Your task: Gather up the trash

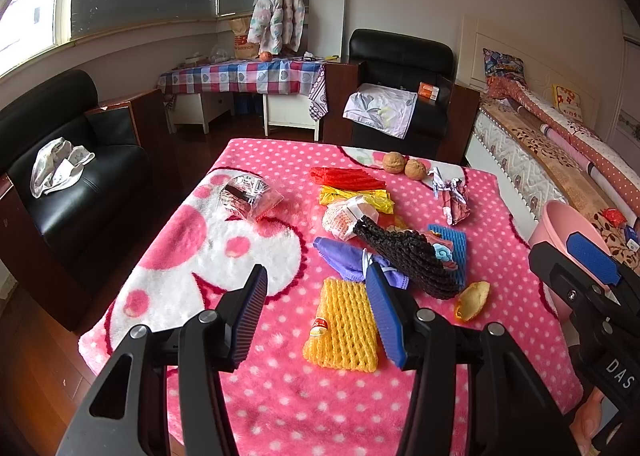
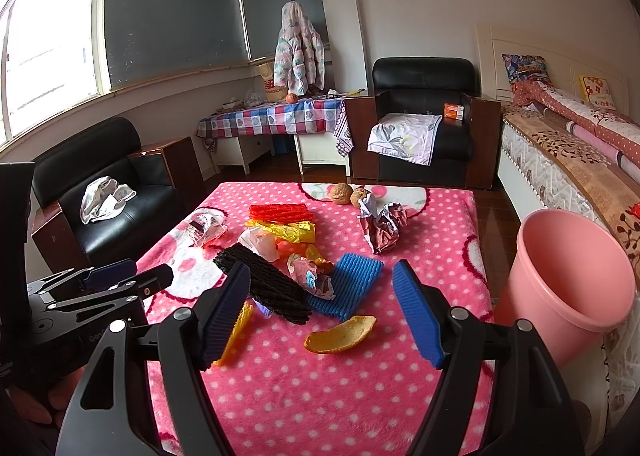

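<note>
Left wrist view: the left gripper (image 1: pixel 316 312) hangs with jaws spread and nothing between them above the pink blanket (image 1: pixel 280 396). Its right pad hides one edge of the yellow foam net (image 1: pixel 344 332) lying just ahead. Beyond lie a black net (image 1: pixel 408 260) and an orange peel (image 1: pixel 474 300).

Right wrist view: the right gripper (image 2: pixel 320 312) is likewise released and empty, the orange peel (image 2: pixel 342 334) between its fingers' lines. The pink bin (image 2: pixel 568 288) stands to its right, its base cut off.
</note>
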Demonstrator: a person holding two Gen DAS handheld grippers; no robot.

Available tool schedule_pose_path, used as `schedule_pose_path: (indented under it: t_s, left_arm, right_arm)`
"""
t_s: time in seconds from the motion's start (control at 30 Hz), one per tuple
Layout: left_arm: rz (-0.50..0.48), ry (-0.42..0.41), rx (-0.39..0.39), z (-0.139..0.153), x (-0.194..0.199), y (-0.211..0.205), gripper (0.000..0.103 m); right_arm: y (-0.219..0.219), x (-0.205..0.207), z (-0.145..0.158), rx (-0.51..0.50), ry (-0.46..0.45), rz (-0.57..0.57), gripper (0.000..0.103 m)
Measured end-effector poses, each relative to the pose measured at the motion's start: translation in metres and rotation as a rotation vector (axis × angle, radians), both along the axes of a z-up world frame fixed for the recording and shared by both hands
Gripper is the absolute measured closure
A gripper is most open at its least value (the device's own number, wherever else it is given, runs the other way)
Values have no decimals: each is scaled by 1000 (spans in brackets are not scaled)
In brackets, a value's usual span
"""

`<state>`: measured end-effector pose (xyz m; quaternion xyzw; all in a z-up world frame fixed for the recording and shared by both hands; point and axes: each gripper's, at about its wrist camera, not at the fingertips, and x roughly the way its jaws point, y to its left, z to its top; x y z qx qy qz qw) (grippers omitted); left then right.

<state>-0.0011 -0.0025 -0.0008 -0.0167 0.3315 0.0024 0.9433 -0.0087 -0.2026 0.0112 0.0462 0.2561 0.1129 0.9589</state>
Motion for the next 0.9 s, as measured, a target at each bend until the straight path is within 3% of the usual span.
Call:
schedule_pose_path:
  t_s: [0.9]
  left_arm:
    - [-4,16,-5,-8,-2,-8,52]
  right_arm:
    - [-7,0,-7,9,12,-2,29]
